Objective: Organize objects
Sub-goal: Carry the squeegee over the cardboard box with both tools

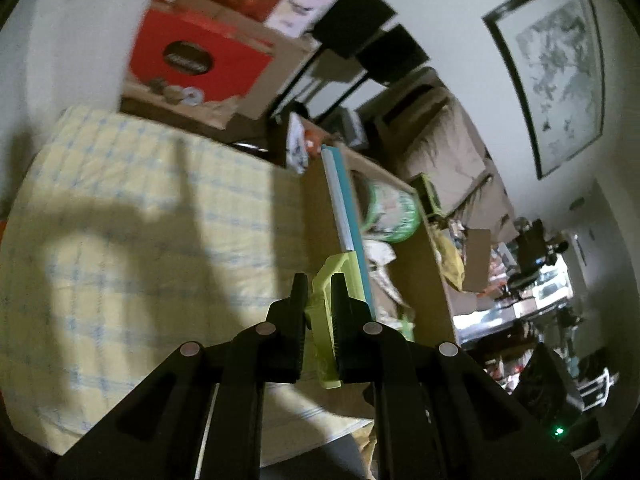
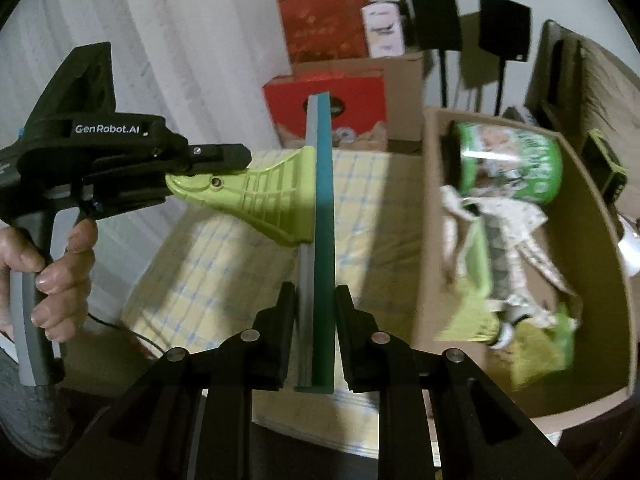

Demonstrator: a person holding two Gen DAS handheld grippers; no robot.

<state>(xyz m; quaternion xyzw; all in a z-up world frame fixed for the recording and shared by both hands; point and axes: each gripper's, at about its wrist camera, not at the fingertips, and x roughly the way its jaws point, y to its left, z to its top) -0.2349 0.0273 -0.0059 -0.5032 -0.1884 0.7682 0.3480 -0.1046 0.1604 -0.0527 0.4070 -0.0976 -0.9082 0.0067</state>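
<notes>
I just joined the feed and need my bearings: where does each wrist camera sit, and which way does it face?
Left wrist: on the left gripper, looking along its jaws, shut on the squeegee's green handle, over the checked cloth; only its own black fingers show.
Right wrist: on the right gripper, jaws shut on the squeegee blade, facing the cardboard box; the left gripper and the hand holding it show.
Shared: squeegee, cloth, box, red carton.
</notes>
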